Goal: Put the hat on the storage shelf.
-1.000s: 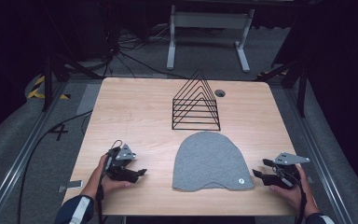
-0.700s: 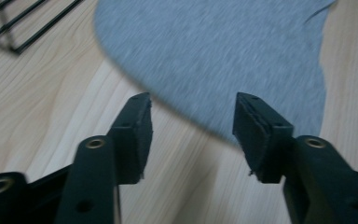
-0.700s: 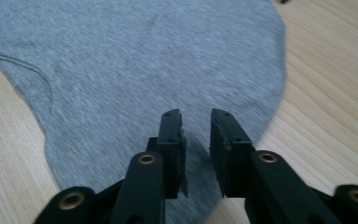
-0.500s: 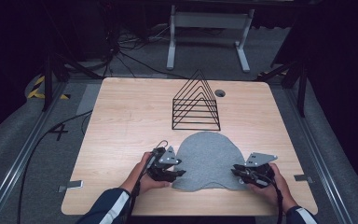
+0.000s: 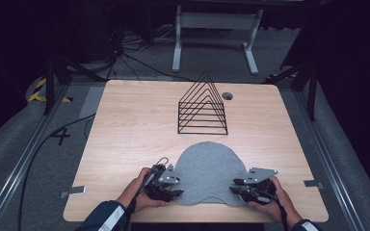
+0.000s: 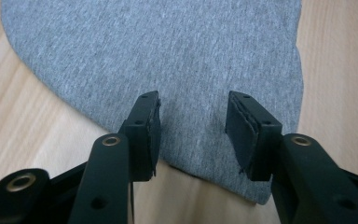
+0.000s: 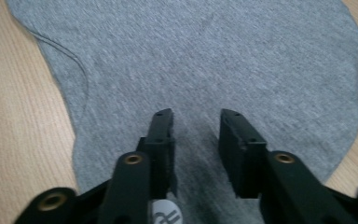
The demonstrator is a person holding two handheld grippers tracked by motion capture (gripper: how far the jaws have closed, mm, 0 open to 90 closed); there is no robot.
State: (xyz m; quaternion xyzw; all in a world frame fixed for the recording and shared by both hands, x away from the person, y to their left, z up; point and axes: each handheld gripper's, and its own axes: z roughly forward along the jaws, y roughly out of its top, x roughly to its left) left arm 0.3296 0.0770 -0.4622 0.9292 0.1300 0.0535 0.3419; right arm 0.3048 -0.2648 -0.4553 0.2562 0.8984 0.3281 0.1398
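Observation:
A grey knitted hat (image 5: 206, 168) lies flat at the front middle of the wooden table (image 5: 125, 130), its rounded top toward the far side. My left gripper (image 5: 176, 191) rests at the hat's lower left corner, my right gripper (image 5: 236, 188) at its lower right corner. In the left gripper view the left gripper (image 6: 193, 119) is open, its jaws over the hat (image 6: 168, 56) just inside its edge. In the right gripper view the right gripper (image 7: 196, 119) is open above the hat (image 7: 214, 60), and a small white label (image 7: 166, 215) shows by the left jaw's base.
A black wire rack (image 5: 202, 107) with triangular dividers stands just beyond the hat. A dark round hole (image 5: 227, 96) sits in the table behind the rack. Grey tape tabs (image 5: 72, 191) mark the front corners. Cables and a white stand (image 5: 217, 29) lie on the floor beyond.
Both grippers have moved inward from the table's outer sides to the hat's two lower corners. The hat lies in the same spot.

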